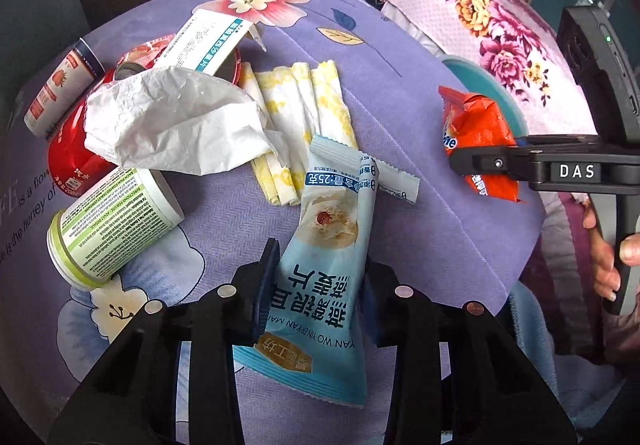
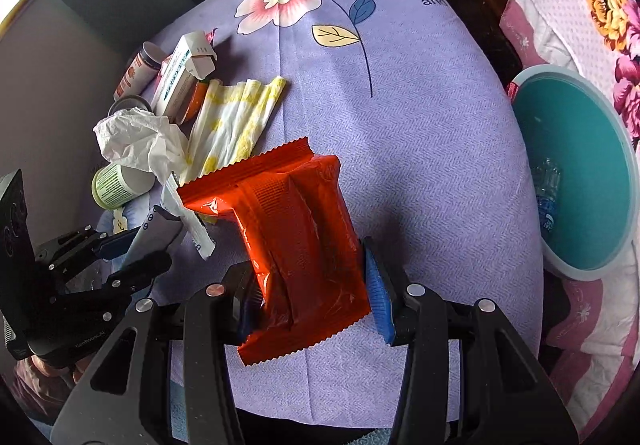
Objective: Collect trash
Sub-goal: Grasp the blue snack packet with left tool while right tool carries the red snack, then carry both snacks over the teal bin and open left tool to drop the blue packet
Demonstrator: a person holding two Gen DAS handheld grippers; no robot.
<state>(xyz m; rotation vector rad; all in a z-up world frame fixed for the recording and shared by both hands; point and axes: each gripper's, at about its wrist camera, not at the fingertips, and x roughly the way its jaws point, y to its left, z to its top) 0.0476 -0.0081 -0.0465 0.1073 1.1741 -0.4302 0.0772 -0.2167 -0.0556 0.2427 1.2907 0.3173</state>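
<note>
Nearest the left wrist camera, the left tongs are clamped on the lower half of a pale blue foil snack wrapper, whose upper end lies over the purple flowered cloth of the tabletop. In the right wrist view the right tongs hold a crinkled orange-red plastic snack packet across its width, above the cloth.

Both grips sit on thin, slippery film. I judge that either wrapper could slide out if it is swung fast, since the tongs pinch only part of it. The blue wrapper's torn top strip lies near a folded yellow-and-white paper napkin and could drag it along.

Just beyond sits the rest of the litter: a crumpled white tissue draped over a red drinks can, a small white tub with a green label on its side, a pink-labelled yoghurt bottle, and an opened white medicine carton. These crowd together, touching or overlapping, so picking one may topple another.

Farther right, past the tabletop's edge, a round teal plastic bin already holds a clear bottle. Nothing stands between the orange packet and the bin, though a pink floral quilt lies close by its rim.
</note>
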